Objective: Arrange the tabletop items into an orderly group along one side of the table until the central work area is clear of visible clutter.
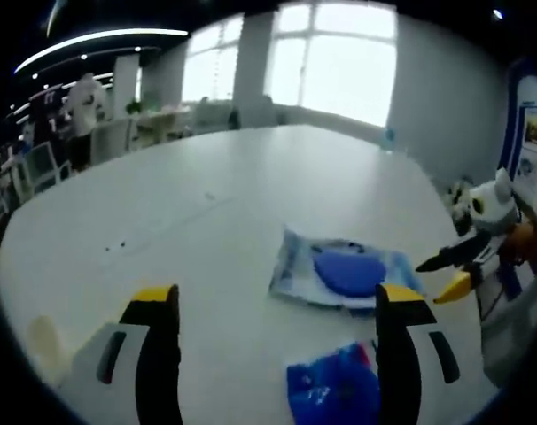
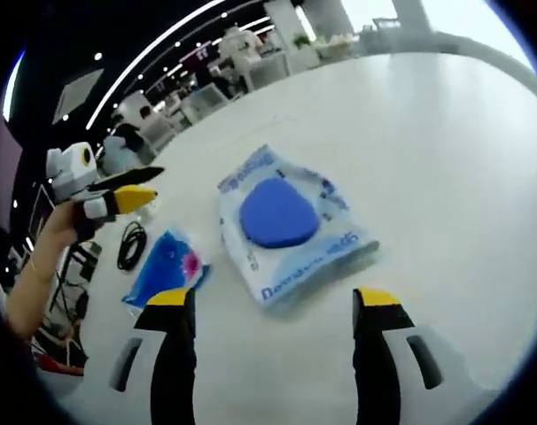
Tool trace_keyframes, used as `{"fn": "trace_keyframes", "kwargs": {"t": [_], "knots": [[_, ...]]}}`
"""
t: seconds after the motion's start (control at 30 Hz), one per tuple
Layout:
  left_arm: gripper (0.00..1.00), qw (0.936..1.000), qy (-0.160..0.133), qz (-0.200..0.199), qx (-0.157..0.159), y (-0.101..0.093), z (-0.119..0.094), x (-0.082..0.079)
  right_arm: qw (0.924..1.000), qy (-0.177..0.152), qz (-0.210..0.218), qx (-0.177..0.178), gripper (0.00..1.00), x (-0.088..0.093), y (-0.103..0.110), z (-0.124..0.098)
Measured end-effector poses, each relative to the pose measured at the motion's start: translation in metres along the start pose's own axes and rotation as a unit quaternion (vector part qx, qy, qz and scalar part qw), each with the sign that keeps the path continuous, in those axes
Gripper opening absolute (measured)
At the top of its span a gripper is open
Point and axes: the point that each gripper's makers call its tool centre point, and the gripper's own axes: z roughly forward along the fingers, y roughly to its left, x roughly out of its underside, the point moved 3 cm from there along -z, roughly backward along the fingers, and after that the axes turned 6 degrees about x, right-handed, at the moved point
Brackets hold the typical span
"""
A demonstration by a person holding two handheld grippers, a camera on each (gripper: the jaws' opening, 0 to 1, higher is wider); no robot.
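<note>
Clear plastic pouch point(image 2: 291, 226) with a blue pad inside lies flat on the white table point(image 2: 446, 133), out toward the middle — not yet grouped. Small blue packet point(image 2: 167, 266) sits just beside it, nearer the table edge, next to a coiled black cable point(image 2: 129, 245). Right gripper point(image 2: 273, 305) is spread wide, holding nothing, lined up over the pouch's near edge. Left gripper point(image 1: 276, 305) is likewise spread and empty, with the pouch point(image 1: 344, 273) ahead of it. Best approach — come in low, pinch the pouch's rim rather than the bulging centre, then slide it beside the packet so the film doesn't fold.
</note>
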Motion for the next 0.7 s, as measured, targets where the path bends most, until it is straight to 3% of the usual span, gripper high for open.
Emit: {"fn": "trace_keyframes", "kwargs": {"t": [0.3, 0.5, 0.6, 0.7], "knots": [[0.83, 0.9998, -0.009, -0.016, -0.004, 0.009, 0.024, 0.007, 0.9998, 0.008, 0.016, 0.0, 0.69, 0.004, -0.001, 0.003], [0.79, 0.9998, -0.017, -0.009, -0.007, 0.01, 0.041, 0.007, 0.9994, -0.002, 0.034, 0.006, 0.6, 0.001, -0.001, 0.006], [0.77, 0.9997, -0.012, 0.016, -0.01, 0.01, 0.05, 0.009, 0.9986, -0.004, 0.052, 0.005, 0.6, 0.002, -0.001, 0.007], [0.73, 0.9998, -0.009, 0.016, -0.005, 0.008, 0.056, 0.012, 0.9978, 0.001, 0.066, -0.002, 0.57, 0.005, 0.001, 0.008]]}}
